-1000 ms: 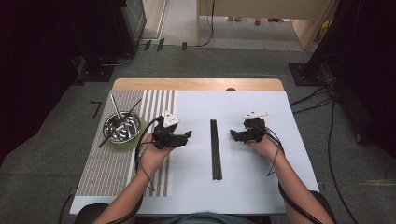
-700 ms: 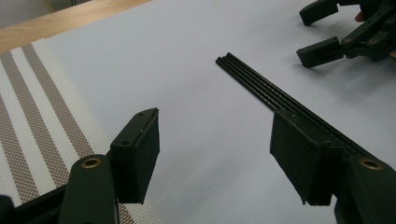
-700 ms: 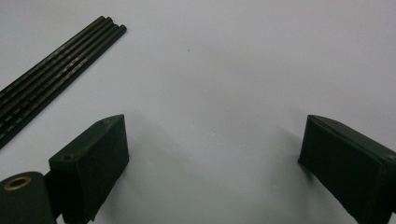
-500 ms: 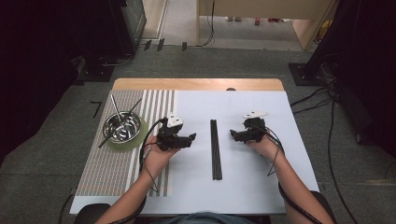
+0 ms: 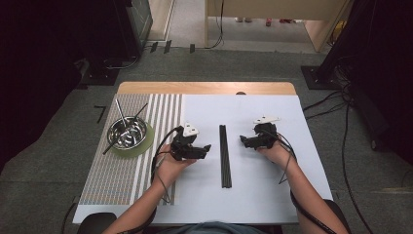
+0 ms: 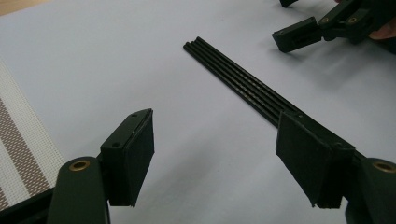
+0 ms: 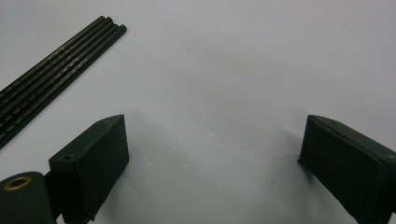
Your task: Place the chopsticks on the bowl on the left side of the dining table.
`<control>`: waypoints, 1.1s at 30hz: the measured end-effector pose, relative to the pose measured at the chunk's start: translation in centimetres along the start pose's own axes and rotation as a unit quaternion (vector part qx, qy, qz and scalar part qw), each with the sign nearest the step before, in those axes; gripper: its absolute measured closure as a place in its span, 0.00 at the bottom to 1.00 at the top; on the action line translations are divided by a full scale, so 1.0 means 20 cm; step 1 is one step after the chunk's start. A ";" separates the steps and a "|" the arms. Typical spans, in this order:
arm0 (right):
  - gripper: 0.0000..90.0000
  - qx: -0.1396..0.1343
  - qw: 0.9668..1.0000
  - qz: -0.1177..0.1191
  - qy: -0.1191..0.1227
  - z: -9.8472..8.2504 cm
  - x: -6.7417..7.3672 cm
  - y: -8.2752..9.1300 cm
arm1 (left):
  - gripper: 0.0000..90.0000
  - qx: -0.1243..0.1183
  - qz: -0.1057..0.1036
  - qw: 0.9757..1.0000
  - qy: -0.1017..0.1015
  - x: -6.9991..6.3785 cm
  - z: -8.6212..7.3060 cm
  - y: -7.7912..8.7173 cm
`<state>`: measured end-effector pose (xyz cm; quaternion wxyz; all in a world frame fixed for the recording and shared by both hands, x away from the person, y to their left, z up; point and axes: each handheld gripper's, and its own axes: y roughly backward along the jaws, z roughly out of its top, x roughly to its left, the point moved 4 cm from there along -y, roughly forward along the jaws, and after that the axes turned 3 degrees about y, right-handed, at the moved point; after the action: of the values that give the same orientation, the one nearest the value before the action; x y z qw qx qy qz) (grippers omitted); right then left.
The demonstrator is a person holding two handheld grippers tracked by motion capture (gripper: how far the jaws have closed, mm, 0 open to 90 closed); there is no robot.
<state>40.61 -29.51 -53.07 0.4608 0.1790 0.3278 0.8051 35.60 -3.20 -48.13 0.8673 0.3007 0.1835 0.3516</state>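
Observation:
A bundle of thin black sticks (image 5: pixel 224 156) lies lengthwise on the white sheet (image 5: pixel 258 195) between my two grippers. My left gripper (image 5: pixel 207 147) rests just left of the sticks and points at them. Its jaws have just been opening and stand wide apart with nothing between them. In the left gripper view the sticks (image 6: pixel 243 86) run behind the right pad of that gripper (image 6: pixel 219 154). My right gripper (image 5: pixel 242 141) sits to the right of the sticks, open and empty. The right gripper view has that gripper (image 7: pixel 210 158) over bare sheet, with the sticks (image 7: pixel 56 70) at the upper left.
A steel bowl (image 5: pixel 127 132) holding metal utensils stands on a green coaster at the left, on a striped placemat (image 5: pixel 117 180). The wooden table edge (image 5: pixel 204 87) runs along the far side. The right gripper (image 6: pixel 299 37) appears at the top right of the left gripper view.
My left gripper has edged to the right, closer to the sticks. The right hand has kept still.

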 end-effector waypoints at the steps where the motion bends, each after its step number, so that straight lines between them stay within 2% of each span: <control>1: 0.08 0.000 1.000 0.000 0.000 0.00 0.00 0.00 | 0.32 -0.003 0.003 1.000 -0.001 0.00 0.00 0.00; 7: 0.08 0.000 1.000 0.000 0.000 0.00 0.00 0.00 | 0.38 -0.005 0.006 1.000 0.003 -0.02 -0.01 -0.02; 8: 0.08 0.000 1.000 0.000 0.000 0.00 0.00 0.00 | 0.37 -0.006 0.011 1.000 0.003 -0.02 -0.01 -0.02; 11: 0.08 0.000 1.000 0.000 0.000 0.00 0.00 0.00 | 0.37 -0.010 0.010 1.000 0.007 -0.03 -0.01 -0.02; 15: 0.08 0.000 1.000 0.000 0.000 0.00 0.00 0.00 | 0.39 -0.010 0.002 1.000 0.010 -0.05 -0.02 -0.03; 22: 0.08 0.000 1.000 0.000 0.001 0.00 0.00 0.00 | 0.53 -0.017 -0.011 1.000 0.006 -0.09 -0.03 -0.05; 26: 0.08 -0.001 1.000 0.000 0.001 0.00 0.00 0.00 | 0.55 -0.015 -0.014 1.000 0.002 -0.11 -0.04 -0.06; 33: 0.08 -0.001 1.000 0.000 0.001 0.00 0.00 0.00 | 0.56 -0.014 -0.019 1.000 0.007 -0.14 -0.06 -0.09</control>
<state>40.64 -29.50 -53.08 0.4606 0.1777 0.3274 0.8056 33.95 -5.67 -49.98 0.8766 0.2823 0.1904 0.3400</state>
